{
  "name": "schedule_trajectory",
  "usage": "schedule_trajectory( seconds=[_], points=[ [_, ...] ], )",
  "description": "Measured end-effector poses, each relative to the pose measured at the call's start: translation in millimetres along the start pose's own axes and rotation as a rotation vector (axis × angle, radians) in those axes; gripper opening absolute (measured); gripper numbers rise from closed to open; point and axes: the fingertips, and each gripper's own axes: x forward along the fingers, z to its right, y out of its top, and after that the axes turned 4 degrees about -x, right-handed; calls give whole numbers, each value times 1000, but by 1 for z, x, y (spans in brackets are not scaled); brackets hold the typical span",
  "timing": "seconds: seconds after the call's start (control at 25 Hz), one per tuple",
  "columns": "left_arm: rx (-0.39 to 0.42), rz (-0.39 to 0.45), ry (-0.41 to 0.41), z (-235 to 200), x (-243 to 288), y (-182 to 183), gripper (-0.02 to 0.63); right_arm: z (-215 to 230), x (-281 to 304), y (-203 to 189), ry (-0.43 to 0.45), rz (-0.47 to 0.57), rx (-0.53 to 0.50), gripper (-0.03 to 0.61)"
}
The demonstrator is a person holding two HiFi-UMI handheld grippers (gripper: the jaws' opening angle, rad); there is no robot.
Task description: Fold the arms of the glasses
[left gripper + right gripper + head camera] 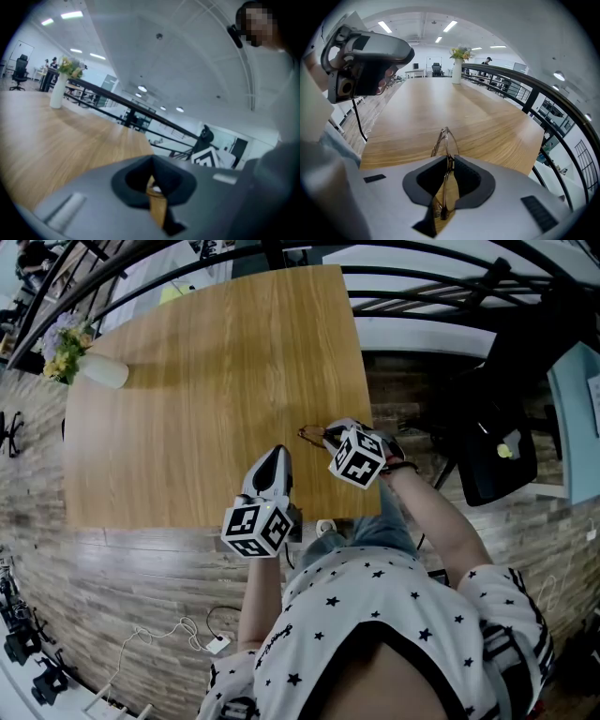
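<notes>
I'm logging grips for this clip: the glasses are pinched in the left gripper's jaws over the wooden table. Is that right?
Not quite: the right gripper pinches the glasses over the wooden table, as the right gripper view shows; the left gripper is shut on nothing.

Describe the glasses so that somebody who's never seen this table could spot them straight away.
Start at the big wooden table and go to its near right edge. There the right gripper is shut on the glasses: a thin brownish wire frame with clear lenses, unlike the white flower vase at the far corner.
</notes>
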Motion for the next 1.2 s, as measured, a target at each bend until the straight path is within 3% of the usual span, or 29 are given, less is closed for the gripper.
schedule_trajectory(
  seconds=[0.24,0.36,0.8,1.2],
  points=[
    [-5,-1,6,0,-9,-4,6,-12,3,-2,21,-9,-4,26],
    [-6,0,9,-1,-12,-5,6,-17,5,-3,31,-14,-5,69],
    [-5,19,6,-1,-30,-4,6,-20,8,-3,-4,-5,26,79],
    [16,32,-18,2,-50,-2,6,-26,-29,13,-109,81,113,91]
  ],
)
